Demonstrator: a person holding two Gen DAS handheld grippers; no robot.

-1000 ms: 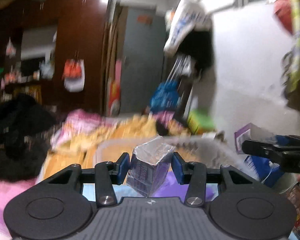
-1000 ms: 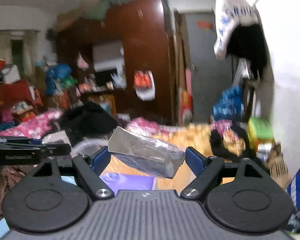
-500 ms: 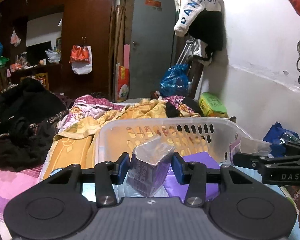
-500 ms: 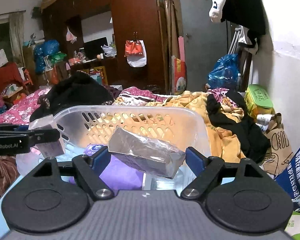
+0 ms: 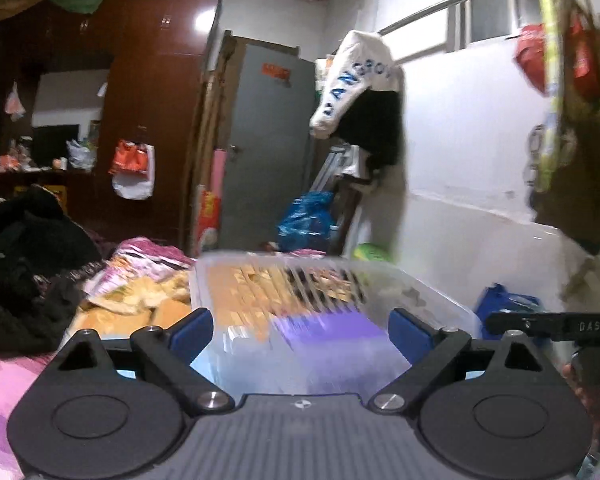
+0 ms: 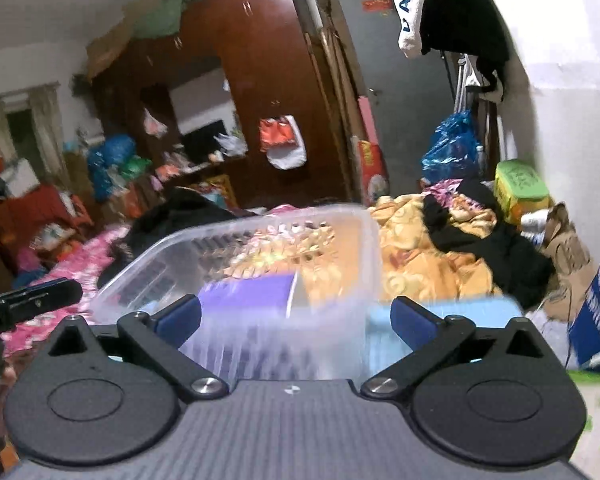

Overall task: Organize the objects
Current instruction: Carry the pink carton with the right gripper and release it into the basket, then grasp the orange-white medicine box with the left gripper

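Observation:
A clear plastic basket (image 5: 416, 284) with slotted walls stands right in front of both grippers; it also shows in the right wrist view (image 6: 340, 220). Purple packs (image 5: 324, 326) lie inside it, blurred, and they also show in the right wrist view (image 6: 252, 294). My left gripper (image 5: 300, 330) is open and empty above the basket's near side. My right gripper (image 6: 296, 318) is open and empty over the basket's near right corner. The packs held a moment ago are out of the jaws; I cannot pick them out in the blur.
The basket stands on a light blue surface (image 6: 440, 320). An orange-yellow blanket (image 6: 420, 256) and black clothes (image 5: 24, 280) lie on the bed behind. A white wall (image 5: 480, 200) is at the right. The other gripper's finger (image 5: 556, 325) shows at the right edge.
Both grippers opened and let go of their plastic-wrapped packs, which left the jaws over the basket. Both views tilted upward and are blurred from motion.

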